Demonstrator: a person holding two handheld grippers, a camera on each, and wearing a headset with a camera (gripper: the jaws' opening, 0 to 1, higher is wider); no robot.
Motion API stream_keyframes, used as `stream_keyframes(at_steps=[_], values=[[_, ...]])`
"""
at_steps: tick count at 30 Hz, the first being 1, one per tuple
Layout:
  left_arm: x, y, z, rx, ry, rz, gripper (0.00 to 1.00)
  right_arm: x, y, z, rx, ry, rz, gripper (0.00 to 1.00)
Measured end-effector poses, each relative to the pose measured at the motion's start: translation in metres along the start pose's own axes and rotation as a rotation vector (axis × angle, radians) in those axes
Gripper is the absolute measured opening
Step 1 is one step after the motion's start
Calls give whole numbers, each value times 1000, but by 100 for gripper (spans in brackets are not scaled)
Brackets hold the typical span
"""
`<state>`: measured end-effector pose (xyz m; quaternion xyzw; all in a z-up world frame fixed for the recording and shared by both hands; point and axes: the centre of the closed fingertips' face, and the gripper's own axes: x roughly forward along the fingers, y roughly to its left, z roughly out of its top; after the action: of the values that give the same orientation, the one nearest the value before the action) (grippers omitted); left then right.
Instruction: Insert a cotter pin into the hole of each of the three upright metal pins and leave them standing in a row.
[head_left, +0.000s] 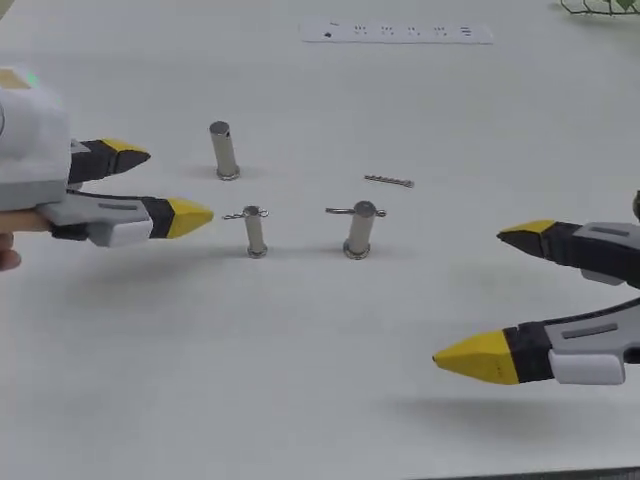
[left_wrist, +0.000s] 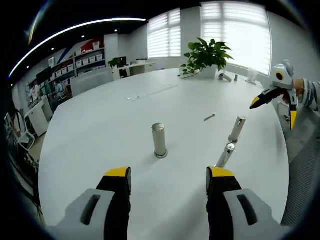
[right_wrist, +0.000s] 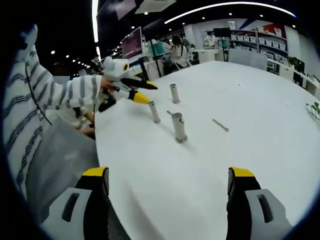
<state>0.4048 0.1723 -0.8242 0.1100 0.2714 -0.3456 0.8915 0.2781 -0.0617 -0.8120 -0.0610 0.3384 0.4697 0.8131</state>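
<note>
Left gripper (head_left: 172, 185) and right gripper (head_left: 472, 296) both spread wide, holding nothing. Front-left pin (head_left: 255, 232) and front-right pin (head_left: 360, 230) each carry a clip; rear pin (head_left: 222, 150) is bare. Loose cotter pin (head_left: 388, 181) lies flat on the table (head_left: 300, 400), behind the front-right pin. I judge it light, thin, springy and slick. I'd pinch its looped end squarely.

**Three cameras, crossing sightlines**

Head view: down from the near side onto the table (head_left: 300, 400). Left gripper view faces right, right gripper view faces left, both low over it; all share the three metal pins (head_left: 254, 232).
</note>
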Motion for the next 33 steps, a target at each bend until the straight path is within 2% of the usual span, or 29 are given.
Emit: stream_keyframes(at_steps=[4,5,8,12,15,19,24,27,30,32,33], values=[[11,3,7,2,-19,-4,54,-3,-6,-3,2,14,-26,100],[15,1,10,21,-27,-15,50,-3,-7,-3,7,12,-31,100],[23,0,14,15,-28,-20,41,-5,-8,-4,14,11,-35,100],[34,0,16,23,-16,-17,35,-6,-8,-5,20,12,-43,100],[41,5,11,52,21,14,31,-5,-9,-9,37,18,-52,100],[50,4,11,11,26,5,30,-5,-9,-13,39,30,-52,100],[55,8,19,1,0,38,27,-5,-11,-16,63,32,-62,100],[57,9,24,-21,-19,47,22,-4,-12,-18,69,36,-62,100],[59,11,25,-29,-19,61,19,-3,-11,-17,67,37,-59,100],[59,10,25,-37,-18,51,12,-2,-11,-16,69,33,-58,100],[59,10,24,-33,-17,51,12,-2,-11,-16,69,33,-58,100]])
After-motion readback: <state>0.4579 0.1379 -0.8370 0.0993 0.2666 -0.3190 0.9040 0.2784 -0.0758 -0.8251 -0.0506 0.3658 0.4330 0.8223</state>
